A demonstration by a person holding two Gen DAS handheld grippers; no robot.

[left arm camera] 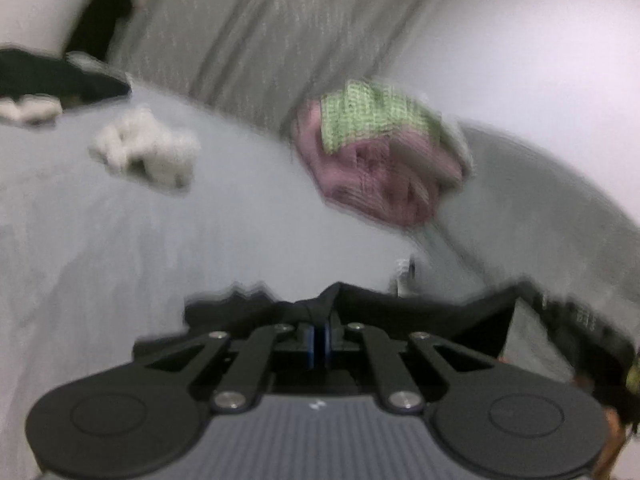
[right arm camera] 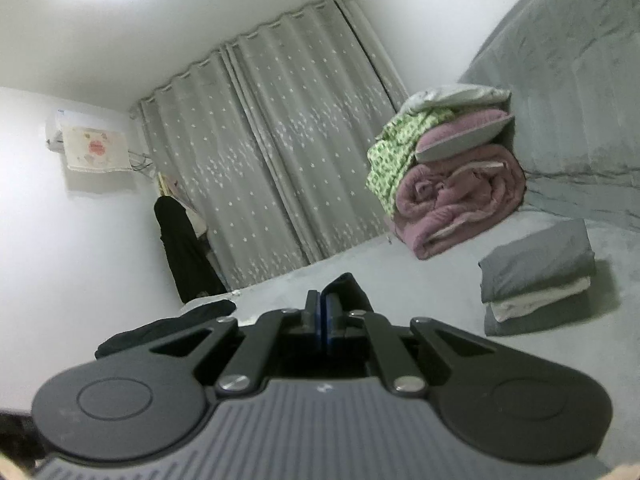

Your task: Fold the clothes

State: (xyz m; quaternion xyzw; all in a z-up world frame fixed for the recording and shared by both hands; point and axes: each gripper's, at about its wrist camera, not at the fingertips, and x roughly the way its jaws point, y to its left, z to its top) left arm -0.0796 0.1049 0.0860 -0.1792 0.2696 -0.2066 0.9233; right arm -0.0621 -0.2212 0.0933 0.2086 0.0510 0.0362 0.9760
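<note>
A black garment is stretched across the front of the blurred left wrist view, and my left gripper is shut on its upper edge. In the right wrist view my right gripper is shut on a fold of the same black garment, which bunches up just past the fingertips. More black cloth trails to the left over the grey bed. Most of the garment lies hidden below both gripper bodies.
A pile of pink and green bedding stands at the far side of the bed, also blurred in the left wrist view. Folded grey and white clothes lie at the right. Grey curtains and a hanging black coat are behind.
</note>
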